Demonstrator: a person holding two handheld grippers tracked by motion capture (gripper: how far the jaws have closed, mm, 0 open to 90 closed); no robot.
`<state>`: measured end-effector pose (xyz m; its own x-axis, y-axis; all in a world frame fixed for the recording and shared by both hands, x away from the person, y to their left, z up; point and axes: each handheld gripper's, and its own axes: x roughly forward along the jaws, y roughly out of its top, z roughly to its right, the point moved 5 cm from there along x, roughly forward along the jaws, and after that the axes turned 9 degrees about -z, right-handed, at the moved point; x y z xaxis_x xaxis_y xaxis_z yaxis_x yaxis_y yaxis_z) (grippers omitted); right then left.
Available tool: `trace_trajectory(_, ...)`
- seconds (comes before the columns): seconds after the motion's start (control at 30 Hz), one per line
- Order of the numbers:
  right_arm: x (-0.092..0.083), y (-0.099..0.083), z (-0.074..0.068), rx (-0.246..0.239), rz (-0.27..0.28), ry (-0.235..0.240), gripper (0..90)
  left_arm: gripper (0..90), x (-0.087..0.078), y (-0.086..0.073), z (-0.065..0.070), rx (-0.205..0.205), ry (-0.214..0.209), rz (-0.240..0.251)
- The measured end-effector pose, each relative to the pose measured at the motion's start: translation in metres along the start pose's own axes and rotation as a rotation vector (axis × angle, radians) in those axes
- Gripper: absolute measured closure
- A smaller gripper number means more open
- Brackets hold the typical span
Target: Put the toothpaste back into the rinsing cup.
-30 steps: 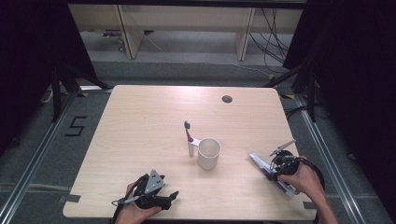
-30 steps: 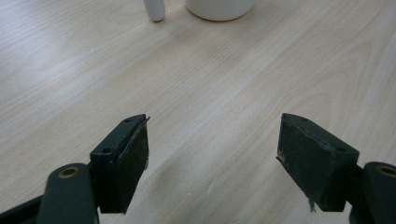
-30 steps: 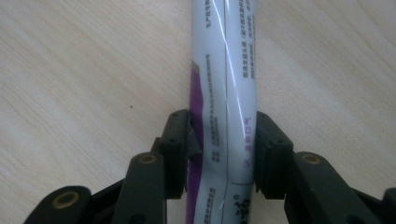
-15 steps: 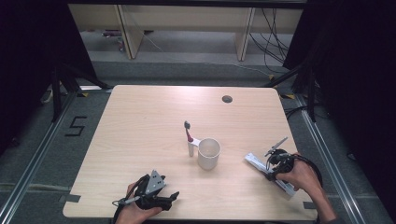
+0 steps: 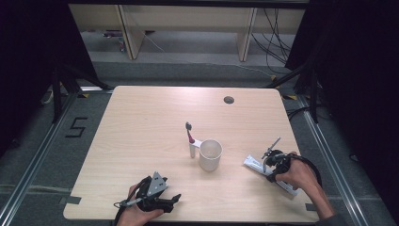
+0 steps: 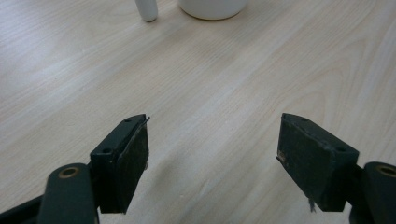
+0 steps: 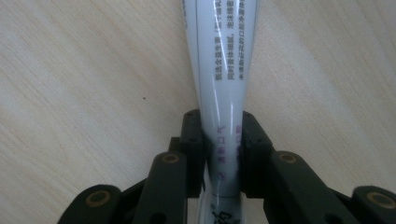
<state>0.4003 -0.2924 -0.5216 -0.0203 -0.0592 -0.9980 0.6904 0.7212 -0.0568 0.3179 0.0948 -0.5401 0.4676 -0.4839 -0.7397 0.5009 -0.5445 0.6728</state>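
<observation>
The left gripper sits low at the near edge of the table, w/ its jaws spread wide and nothing between them. In the left gripper view those jaws show bare wood in the gap, and the bottom of the cup and a white stick end peek in at the top, well apart from it. Moving right, the toothbrush stands up just beside the white cup, near the middle of the table. Further right lies the toothpaste tube, flat on the wood, btw the cup and the right hand. The right gripper is on it: in the right gripper view the jaws press the tube from both sides near its thin end, so it is clamped tight. The tube's long side runs straight out ahead of the jaws, in line w/ the gripper, and its far end aims toward the cup. So the right hand is the near one for the tube; the left is far off. A lift looks like the next bit, I think, and the long free end may droop or swing.
</observation>
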Motion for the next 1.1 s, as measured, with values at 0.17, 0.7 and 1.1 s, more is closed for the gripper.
trace_trajectory(0.17, -0.0002, 0.0015, 0.0007, -0.021, -0.014, -0.011, 75.5, 24.7, -0.0005, -0.0003, -0.0001, 0.012, -0.001, -0.009)
trace_trajectory(0.7, -0.0012, 0.0054, -0.0005, -0.068, -0.077, -0.039, 75.9, 25.1, 0.0001, 0.0004, 0.0004, 0.001, -0.002, 0.002)
trace_trajectory(1.1, -0.0013, 0.0055, 0.001, -0.091, -0.055, -0.06, 76.5, 25.1, -0.0016, 0.0006, -0.0018, 0.02, 0.002, -0.02)
